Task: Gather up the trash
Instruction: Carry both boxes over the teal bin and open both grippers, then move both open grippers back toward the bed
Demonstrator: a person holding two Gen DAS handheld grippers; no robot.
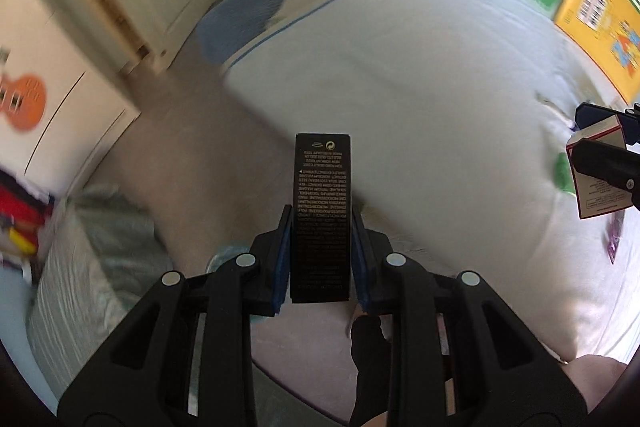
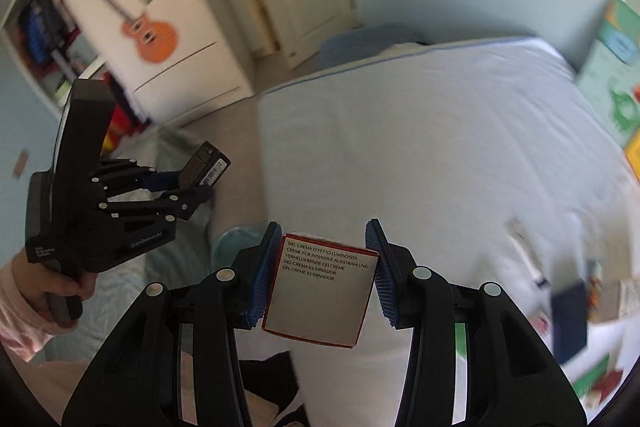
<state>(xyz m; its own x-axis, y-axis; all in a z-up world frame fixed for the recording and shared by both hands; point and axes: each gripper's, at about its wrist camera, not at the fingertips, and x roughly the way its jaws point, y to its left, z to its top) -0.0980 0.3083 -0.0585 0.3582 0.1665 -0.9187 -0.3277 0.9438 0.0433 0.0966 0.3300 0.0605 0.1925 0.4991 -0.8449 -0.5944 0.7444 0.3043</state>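
Left gripper (image 1: pixel 320 259) clamped on a tall narrow black cardboard box with fine gold print (image 1: pixel 322 211), blue pads tight against both long sides, box upright between them. Right gripper (image 2: pixel 322 271) closed on a squat white cardboard box with red edging and black cream lettering (image 2: pixel 320 291), held slightly skewed, one corner tipped toward the camera. Both pieces of trash thus off the white-sheeted bed (image 1: pixel 420 87) and in the air beside it, over the floor. More litter left behind on the sheet at the right: a dark blue flat packet (image 2: pixel 568 319) among small, blurred scraps. Below and between the grippers, a pale teal round rim (image 2: pixel 236 239), probably a bin, though too hidden to be sure. Carrying step, by the look of it: two items picked, neither dropped yet. Next: bring each box over a receptacle, part the jaws, then back to the bed for the rest.
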